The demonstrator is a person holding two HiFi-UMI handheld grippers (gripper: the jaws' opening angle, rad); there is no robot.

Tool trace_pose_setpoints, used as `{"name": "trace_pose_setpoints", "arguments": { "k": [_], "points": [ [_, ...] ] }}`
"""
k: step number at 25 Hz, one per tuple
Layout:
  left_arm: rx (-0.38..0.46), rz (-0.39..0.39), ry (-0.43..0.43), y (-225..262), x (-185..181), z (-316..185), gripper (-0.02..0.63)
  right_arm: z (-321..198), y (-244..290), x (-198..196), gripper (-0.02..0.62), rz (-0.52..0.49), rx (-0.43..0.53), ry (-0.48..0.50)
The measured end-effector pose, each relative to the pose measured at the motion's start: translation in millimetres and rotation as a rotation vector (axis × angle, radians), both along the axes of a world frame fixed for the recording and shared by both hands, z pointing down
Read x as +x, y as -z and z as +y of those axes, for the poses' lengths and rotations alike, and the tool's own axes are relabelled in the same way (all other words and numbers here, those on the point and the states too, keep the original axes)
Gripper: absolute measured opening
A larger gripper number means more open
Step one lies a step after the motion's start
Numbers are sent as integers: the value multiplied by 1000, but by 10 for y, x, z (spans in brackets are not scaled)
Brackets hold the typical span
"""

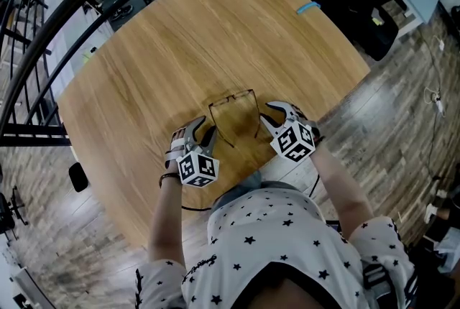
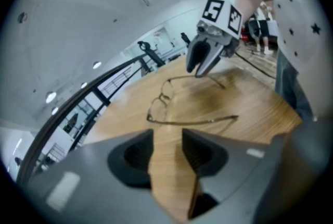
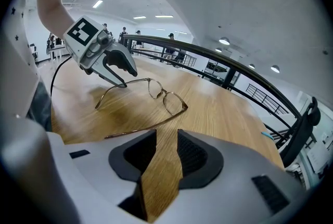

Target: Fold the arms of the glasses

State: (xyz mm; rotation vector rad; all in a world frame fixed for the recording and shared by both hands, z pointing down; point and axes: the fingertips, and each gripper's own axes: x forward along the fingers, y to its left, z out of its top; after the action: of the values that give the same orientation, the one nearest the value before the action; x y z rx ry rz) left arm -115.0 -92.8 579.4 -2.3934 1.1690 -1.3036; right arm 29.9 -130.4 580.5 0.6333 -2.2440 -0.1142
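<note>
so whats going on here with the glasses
A person holds a two-jaw gripper in each hand over a wooden table. A pair of glasses sits on it with both arms unfolded, pointing back toward the person. The left gripper and right gripper each sit near the end of one arm, jaws apart and holding nothing. Neither arm is folded yet.

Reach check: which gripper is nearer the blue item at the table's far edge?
Right. The right gripper sits beside the glasses on the side toward the blue item; the left gripper is on the glasses' other side, farther away.
</note>
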Motion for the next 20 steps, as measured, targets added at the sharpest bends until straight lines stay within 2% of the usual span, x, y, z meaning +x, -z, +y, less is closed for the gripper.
{"name": "trace_pose_setpoints", "arguments": {
  "k": [4,8,11,14,20],
  "points": [
    [-87,85,96,12,-131,109,149,11,-3,-9,117,-2,1,-1],
    [-179,237,178,108,-89,207,149,13,18,7,117,-6,4,-4],
    [-212,333,236,177,38,237,150,25,30,22,117,-5,6,-5],
    [-223,394,295,193,136,244,150,44,38,17,117,-6,7,-9],
    [-299,559,504,122,160,248,150,62,45,19,115,-5,11,-11]
  ]
}}
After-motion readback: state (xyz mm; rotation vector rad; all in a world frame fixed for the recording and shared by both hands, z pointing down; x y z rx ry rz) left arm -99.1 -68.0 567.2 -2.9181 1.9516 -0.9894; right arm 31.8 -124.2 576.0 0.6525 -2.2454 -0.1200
